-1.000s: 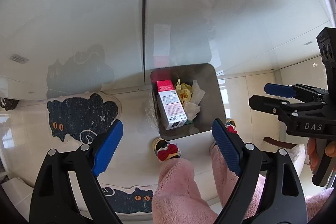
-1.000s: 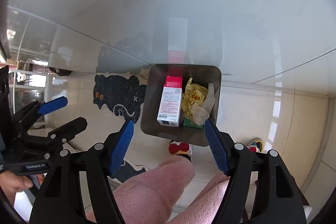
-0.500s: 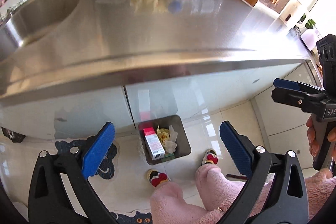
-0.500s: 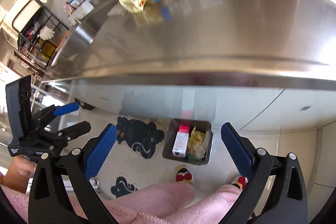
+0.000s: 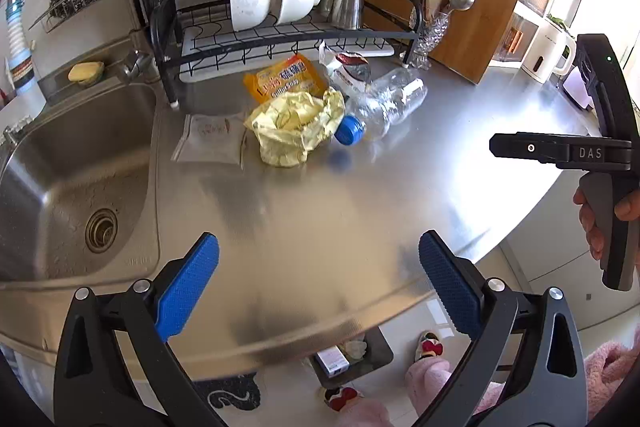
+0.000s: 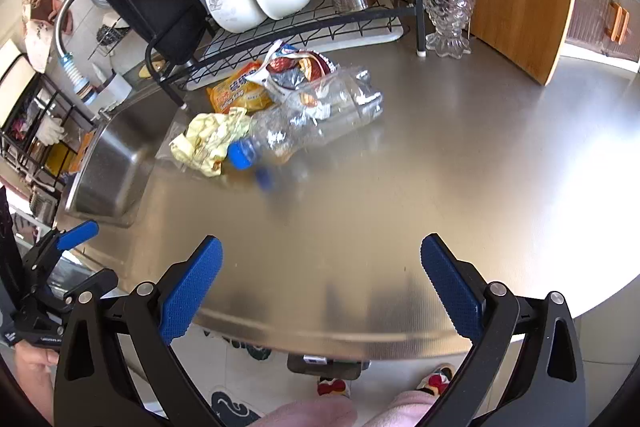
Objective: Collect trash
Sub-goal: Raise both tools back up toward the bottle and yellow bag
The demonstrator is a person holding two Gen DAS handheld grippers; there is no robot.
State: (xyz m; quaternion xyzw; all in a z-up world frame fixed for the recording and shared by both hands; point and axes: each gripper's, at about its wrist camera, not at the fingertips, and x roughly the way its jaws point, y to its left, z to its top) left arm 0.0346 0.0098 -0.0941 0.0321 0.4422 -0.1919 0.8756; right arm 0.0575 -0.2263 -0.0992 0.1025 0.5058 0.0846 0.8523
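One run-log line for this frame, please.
left tongs: open, empty | right tongs: open, empty | trash on counter: bottle, wrappers | bin: floor, part-filled

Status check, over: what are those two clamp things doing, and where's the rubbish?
Both hand-held grippers open, empty. Wrappers and bottle on counter. Path clear.

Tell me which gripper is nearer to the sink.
Left. The left gripper hangs over the counter edge right beside the sink; the right gripper is farther along the counter, away from it.
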